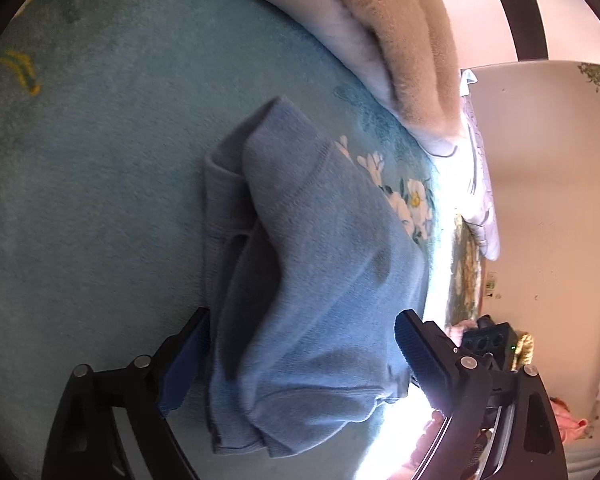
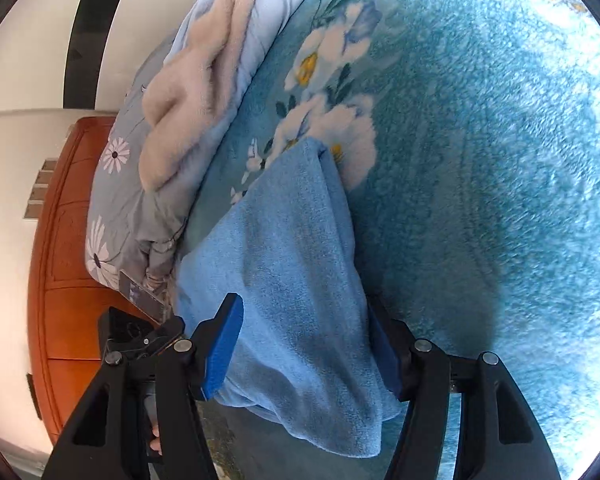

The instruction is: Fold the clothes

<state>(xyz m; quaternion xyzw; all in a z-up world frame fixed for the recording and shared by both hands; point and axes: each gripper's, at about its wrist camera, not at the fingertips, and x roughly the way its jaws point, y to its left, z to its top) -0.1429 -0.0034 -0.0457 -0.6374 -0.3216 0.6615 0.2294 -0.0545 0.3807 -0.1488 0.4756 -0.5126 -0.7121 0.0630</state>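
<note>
Both tongs are standing apart around the blue garment (image 1: 312, 280), which is lying folded into a thick bundle on the teal floral bedspread (image 1: 100, 160). Your left tongs (image 1: 300, 356) are straddling one end, pads clear; your right tongs (image 2: 304, 352) are bracketing the other, fabric between them unpinched. You are letting go after a fold, I'd say. Next you are needing to back both out without dragging the layers.

Blue knit garment (image 1: 312, 280) (image 2: 292, 280), folded into a rumpled, layered bundle, flat on the teal floral blanket (image 1: 80, 184) (image 2: 480, 160)
</note>
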